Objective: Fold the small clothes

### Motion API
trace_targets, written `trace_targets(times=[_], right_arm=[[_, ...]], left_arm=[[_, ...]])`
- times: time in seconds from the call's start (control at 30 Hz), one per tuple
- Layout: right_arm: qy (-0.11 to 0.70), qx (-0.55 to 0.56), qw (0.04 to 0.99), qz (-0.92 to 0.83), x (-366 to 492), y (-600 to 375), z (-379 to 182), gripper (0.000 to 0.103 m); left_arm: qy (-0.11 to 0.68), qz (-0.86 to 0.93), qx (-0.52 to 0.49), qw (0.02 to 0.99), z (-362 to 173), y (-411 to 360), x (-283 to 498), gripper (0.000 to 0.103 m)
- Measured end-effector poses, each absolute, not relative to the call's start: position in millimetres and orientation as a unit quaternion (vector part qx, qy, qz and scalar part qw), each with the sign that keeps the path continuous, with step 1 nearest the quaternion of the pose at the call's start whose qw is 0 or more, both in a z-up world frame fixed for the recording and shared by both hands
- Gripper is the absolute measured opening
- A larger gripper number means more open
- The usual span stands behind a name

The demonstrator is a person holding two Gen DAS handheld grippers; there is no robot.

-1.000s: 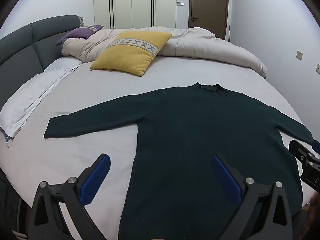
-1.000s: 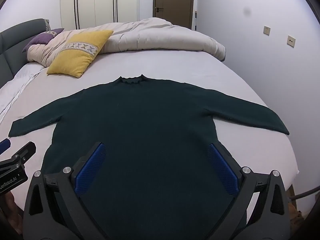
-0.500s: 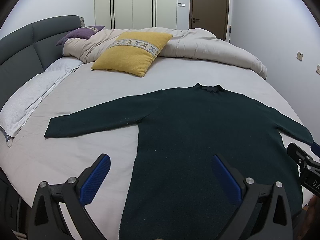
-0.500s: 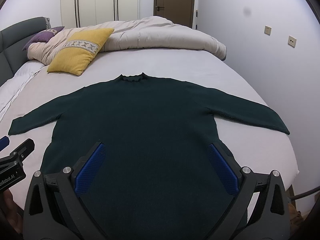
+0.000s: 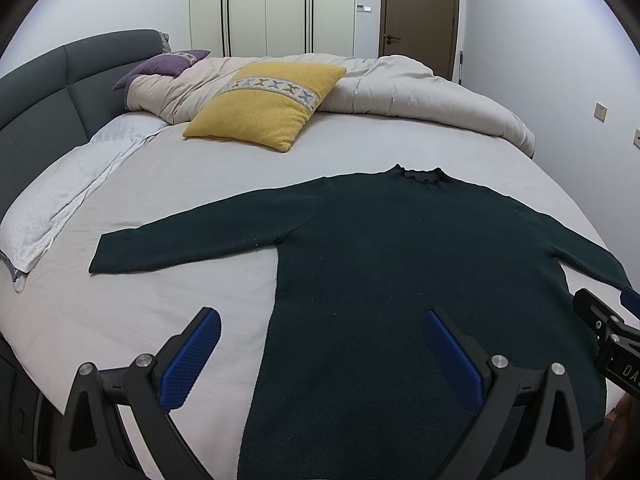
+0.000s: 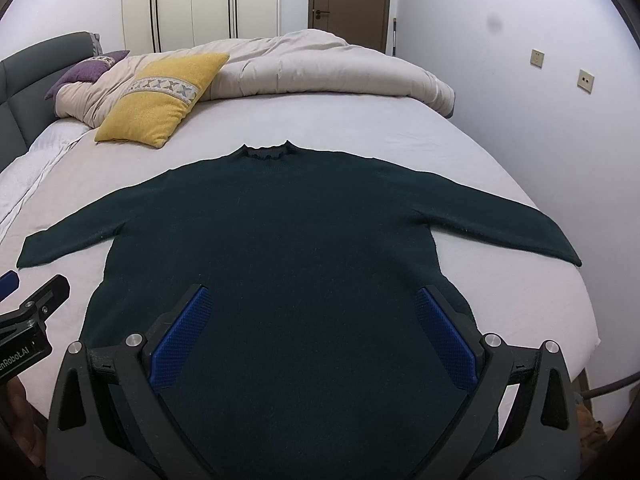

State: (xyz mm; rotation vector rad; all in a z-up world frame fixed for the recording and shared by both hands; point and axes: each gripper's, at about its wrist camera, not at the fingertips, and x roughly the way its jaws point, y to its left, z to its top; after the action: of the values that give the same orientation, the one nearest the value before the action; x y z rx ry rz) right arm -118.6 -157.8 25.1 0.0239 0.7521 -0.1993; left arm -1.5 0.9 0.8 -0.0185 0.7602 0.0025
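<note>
Far left: grey upholstered headboard (image 5: pixel 36 92), with a white pillow (image 5: pixel 60 200) lying along the left edge of the bed (image 5: pixel 160 304). A purple cushion (image 5: pixel 164 66) sits at the far left on the bunched beige duvet (image 5: pixel 400 96), which runs across the far side of the mattress. Yellow cushion (image 5: pixel 264 106) with a patterned band leans against the duvet, left of centre.

Dark green sweater (image 5: pixel 380 280) lies flat on the pale sheet, collar pointing to the far side, hem at the near edge, both sleeves spread out to left and right — unfolded. Left cuff ends well apart from the pillow; right cuff reaches close to the right edge of the bed in the right wrist view.

Left gripper (image 5: pixel 320 356): blue-padded fingers spread wide, holding nothing, hovering over the near left edge of the sweater body — left finger above bare sheet, right finger above the knit.

Right gripper (image 6: pixel 312 336): fingers likewise spread wide and empty, both above the sweater's lower body near the hem.

Far wall: white wardrobe (image 5: pixel 272 4), brown door (image 5: pixel 420 16) to its right.
</note>
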Motion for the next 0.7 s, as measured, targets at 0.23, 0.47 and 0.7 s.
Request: trace_targets(times=[0.23, 0.47, 0.7], right_arm=[[0.367, 0.012, 0.925, -0.097, -118.3, -157.7, 24.7, 0.103], [0.368, 0.012, 0.924, -0.098, -118.5, -157.3, 23.6, 0.103], [0.370, 0.011, 0.924, -0.097, -118.1, -156.7, 21.5, 0.103]], left_arm=[[0.371, 0.001, -0.009, 0.929, 0.8, 1.1, -1.5, 0.103], [0.371, 0.001, -0.008, 0.929, 0.7, 0.9, -1.5, 0.103], [0.372, 0.002, -0.009, 0.928, -0.7, 2.9, -2.6, 0.103]])
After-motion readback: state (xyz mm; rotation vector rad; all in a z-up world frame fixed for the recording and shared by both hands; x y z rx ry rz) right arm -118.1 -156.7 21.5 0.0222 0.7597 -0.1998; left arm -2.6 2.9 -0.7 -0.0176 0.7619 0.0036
